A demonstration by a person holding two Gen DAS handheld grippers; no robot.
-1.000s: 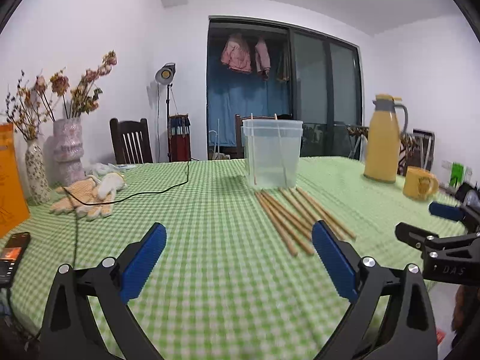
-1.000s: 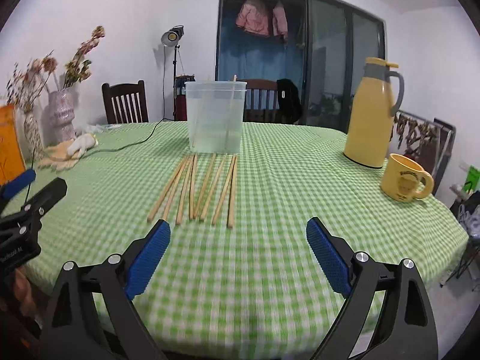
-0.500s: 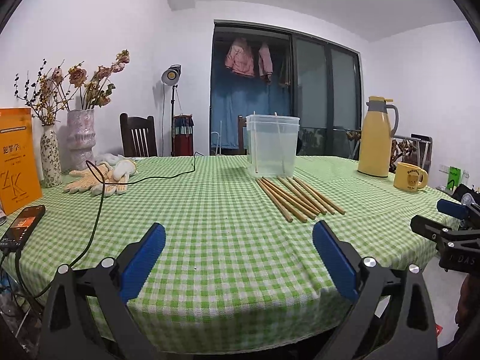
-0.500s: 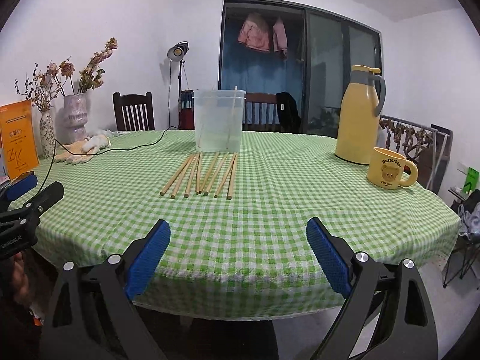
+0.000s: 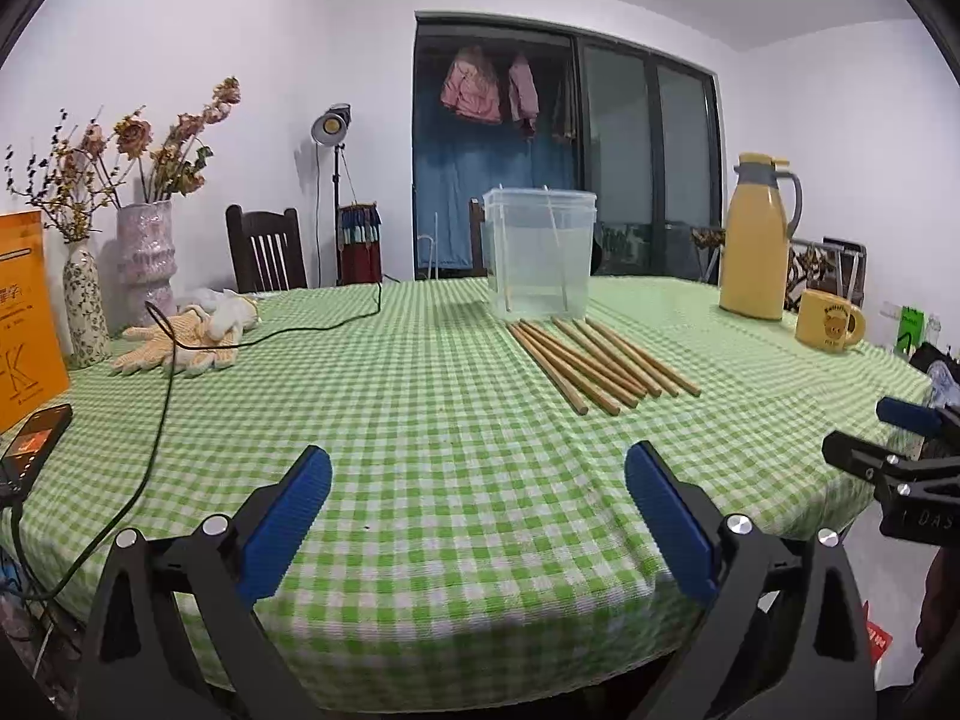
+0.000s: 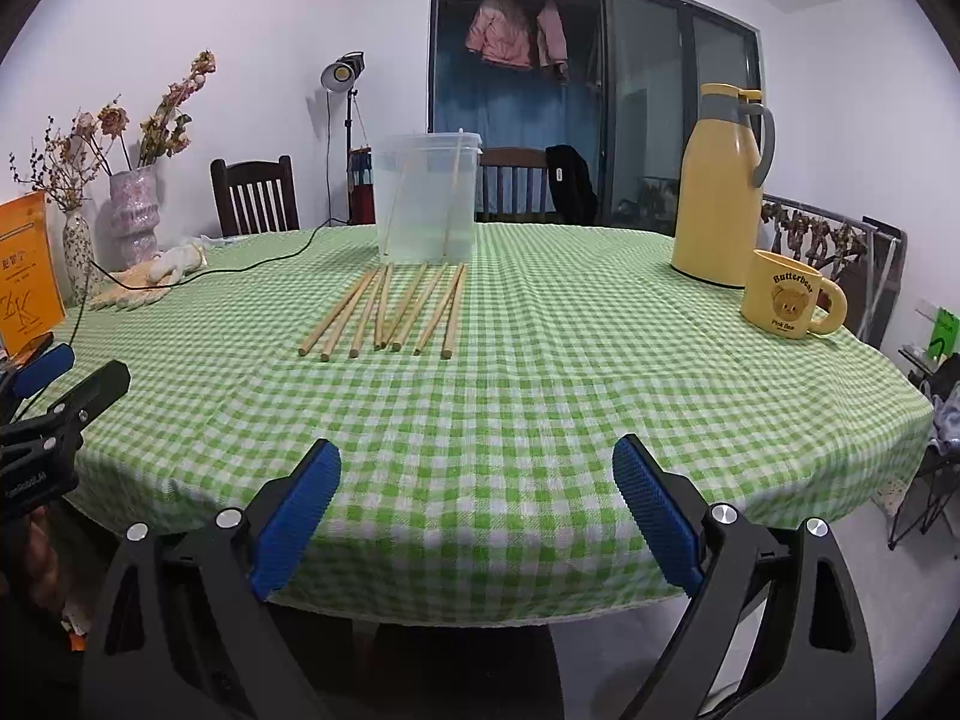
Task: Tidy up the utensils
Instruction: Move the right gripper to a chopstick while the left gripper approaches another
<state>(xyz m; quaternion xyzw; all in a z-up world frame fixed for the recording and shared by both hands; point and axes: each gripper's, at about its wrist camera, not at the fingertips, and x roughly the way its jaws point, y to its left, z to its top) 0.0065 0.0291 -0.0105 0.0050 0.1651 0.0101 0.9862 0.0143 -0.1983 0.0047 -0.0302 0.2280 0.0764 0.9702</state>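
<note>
we are holding both grippers at the near edge of the bench (image 6: 540,396), and both are spread wide with nothing between the fingers. the wooden chopsticks (image 6: 390,315) are lying in a loose row just in front of the clear container (image 6: 427,198), where two sticks are already standing. the left gripper (image 5: 477,510) and the right gripper (image 6: 477,504) are well apart from them. we are thinking it is best to take one stick near its middle, keeping it level, then tilting it into the container.

Wooden chopsticks (image 6: 390,312) flat before clear container (image 6: 427,198).
</note>
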